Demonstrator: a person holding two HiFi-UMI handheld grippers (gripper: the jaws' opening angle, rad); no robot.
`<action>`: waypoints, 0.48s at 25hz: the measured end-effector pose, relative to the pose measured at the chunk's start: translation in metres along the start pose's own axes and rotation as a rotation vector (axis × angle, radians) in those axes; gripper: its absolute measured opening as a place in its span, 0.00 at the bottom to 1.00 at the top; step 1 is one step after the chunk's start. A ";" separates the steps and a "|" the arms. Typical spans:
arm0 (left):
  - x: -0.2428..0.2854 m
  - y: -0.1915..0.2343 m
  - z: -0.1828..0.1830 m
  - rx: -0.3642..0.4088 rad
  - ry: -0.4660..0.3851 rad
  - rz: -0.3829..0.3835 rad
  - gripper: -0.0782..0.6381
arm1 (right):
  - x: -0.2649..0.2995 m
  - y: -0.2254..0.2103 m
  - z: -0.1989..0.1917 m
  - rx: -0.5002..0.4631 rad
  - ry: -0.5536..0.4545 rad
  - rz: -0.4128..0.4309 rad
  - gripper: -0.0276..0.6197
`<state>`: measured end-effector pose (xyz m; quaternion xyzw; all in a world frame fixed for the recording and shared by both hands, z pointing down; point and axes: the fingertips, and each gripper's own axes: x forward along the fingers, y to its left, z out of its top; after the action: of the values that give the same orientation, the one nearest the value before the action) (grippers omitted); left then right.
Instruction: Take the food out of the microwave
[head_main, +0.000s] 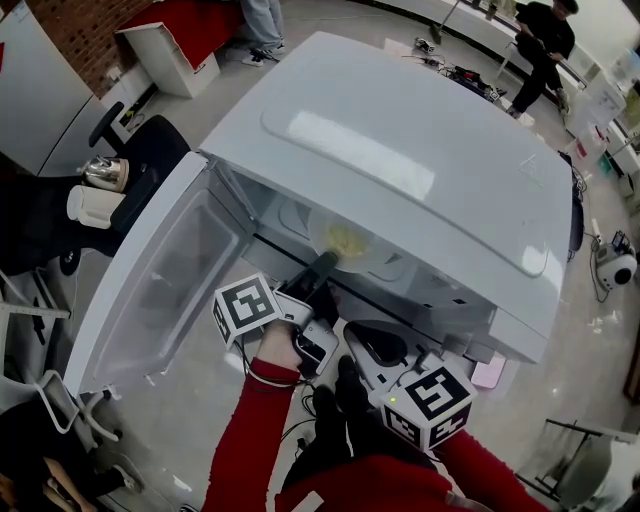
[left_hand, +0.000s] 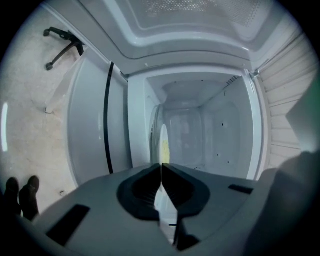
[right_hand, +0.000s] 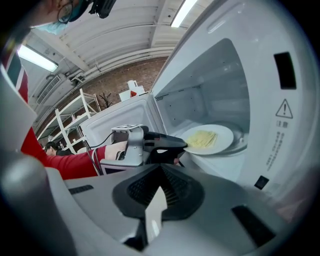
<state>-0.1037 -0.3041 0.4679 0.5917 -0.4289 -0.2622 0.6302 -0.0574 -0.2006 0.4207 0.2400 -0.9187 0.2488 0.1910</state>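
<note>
The white microwave (head_main: 400, 150) stands with its door (head_main: 160, 280) swung open to the left. Inside rests a white plate (head_main: 325, 228) with yellow food (head_main: 347, 241) on it. My left gripper (head_main: 325, 265) reaches into the cavity and is shut on the plate's near rim. The right gripper view shows this from the side: the left gripper (right_hand: 184, 145) pinches the edge of the plate (right_hand: 220, 131), which carries the food (right_hand: 202, 138). In the left gripper view the plate (left_hand: 163, 135) appears edge-on just beyond the left gripper (left_hand: 161, 166). My right gripper (head_main: 358, 337) hangs back outside the opening, shut and empty.
A metal kettle (head_main: 105, 172) and a white cup (head_main: 92, 207) sit left of the door beside a black chair (head_main: 150, 150). A person (head_main: 545, 40) stands far back right. White shelving (right_hand: 70, 125) is behind the door. Cables trail on the floor below.
</note>
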 end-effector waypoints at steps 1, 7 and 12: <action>0.000 -0.001 0.001 -0.010 -0.005 -0.005 0.14 | 0.000 0.000 0.000 -0.001 0.001 0.000 0.06; -0.014 0.004 0.001 -0.045 -0.026 -0.038 0.13 | 0.003 0.010 -0.007 -0.009 0.005 -0.002 0.06; -0.019 -0.010 0.000 -0.084 -0.060 -0.132 0.13 | -0.001 0.009 -0.003 -0.017 0.011 0.006 0.06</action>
<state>-0.1112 -0.2902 0.4535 0.5836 -0.3964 -0.3385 0.6227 -0.0607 -0.1924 0.4192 0.2344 -0.9204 0.2429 0.1972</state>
